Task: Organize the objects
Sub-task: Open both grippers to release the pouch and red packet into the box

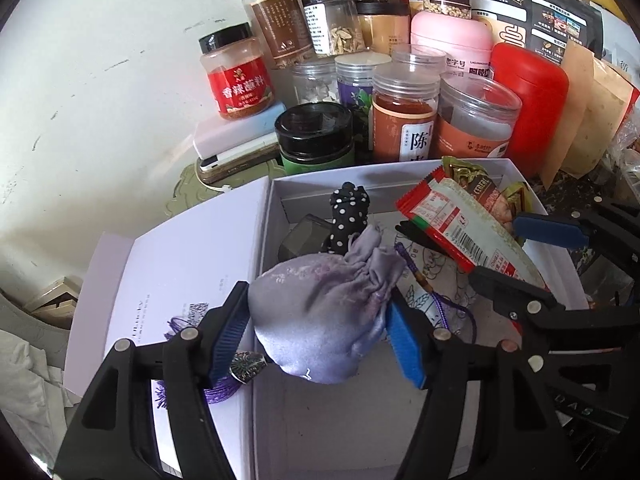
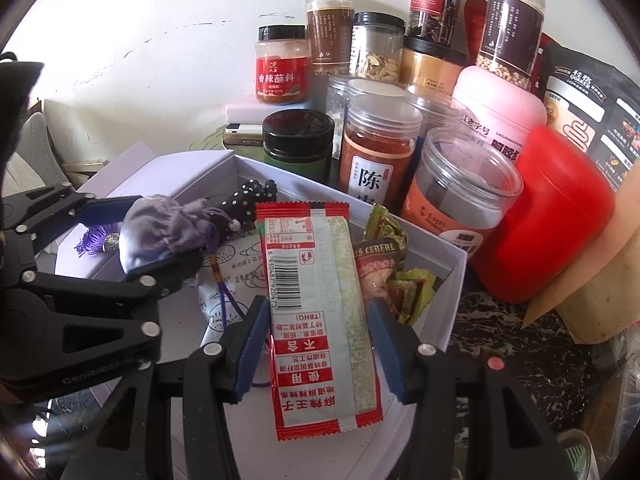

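My left gripper (image 1: 316,300) is shut on a lilac satin drawstring pouch (image 1: 328,320) with a purple tassel, held over the left wall of an open white box (image 1: 276,240). My right gripper (image 2: 318,312) is shut on a long red-and-white snack packet (image 2: 316,272), which hangs over the same box (image 2: 452,280). Inside the box lie a black polka-dot cloth item (image 1: 348,216), a printed paper sheet and some green cereal bar wrappers (image 2: 380,264). Each gripper also shows in the other's view: the right gripper (image 1: 520,252) and the left gripper (image 2: 132,232).
Behind the box stand many spice jars (image 1: 400,120), a black-lidded green jar (image 1: 316,136), a red canister (image 2: 552,216), a pink canister (image 2: 496,112) and a black oats bag (image 2: 588,100). The box lid (image 1: 168,280) lies to the left. Kraft bags (image 1: 584,116) lean at the right.
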Action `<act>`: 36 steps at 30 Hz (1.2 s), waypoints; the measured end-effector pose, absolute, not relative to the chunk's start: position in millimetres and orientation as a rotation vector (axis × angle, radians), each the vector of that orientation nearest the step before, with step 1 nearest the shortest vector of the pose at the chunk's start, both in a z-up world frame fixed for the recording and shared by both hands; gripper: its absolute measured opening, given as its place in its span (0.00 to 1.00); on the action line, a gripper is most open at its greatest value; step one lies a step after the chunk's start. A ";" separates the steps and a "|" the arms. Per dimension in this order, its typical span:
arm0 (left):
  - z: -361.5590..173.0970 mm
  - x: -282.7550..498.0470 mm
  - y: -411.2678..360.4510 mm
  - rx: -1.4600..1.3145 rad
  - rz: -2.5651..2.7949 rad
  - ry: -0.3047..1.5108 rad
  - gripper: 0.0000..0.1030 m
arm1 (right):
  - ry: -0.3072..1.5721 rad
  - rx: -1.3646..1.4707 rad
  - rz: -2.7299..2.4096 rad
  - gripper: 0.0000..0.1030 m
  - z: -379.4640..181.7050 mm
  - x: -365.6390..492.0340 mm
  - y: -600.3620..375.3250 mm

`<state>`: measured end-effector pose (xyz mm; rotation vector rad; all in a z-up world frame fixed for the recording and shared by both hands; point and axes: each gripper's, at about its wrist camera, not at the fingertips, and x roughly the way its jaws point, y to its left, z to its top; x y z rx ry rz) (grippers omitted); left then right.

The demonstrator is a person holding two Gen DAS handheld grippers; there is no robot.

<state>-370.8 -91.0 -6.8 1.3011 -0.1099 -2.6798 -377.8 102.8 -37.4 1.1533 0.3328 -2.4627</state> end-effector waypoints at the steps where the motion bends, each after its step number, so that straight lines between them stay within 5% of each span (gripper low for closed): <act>1: -3.1 -367.7 -91.3 1.282 -2.684 -0.117 0.64 | 0.337 1.153 -2.464 0.50 -37.5 -377.9 101.9; 6: 10.6 -353.6 -92.7 1.212 -2.683 -0.165 0.81 | 0.350 1.169 -2.462 0.51 -41.6 -381.7 94.7; 17: 18.1 -338.2 -105.3 1.213 -2.660 -0.054 0.81 | 0.361 1.115 -2.501 0.61 -19.0 -370.2 100.1; 36: 82.7 -281.9 -86.3 1.131 -2.680 0.026 0.81 | 0.374 0.967 -2.569 0.64 59.8 -307.3 121.2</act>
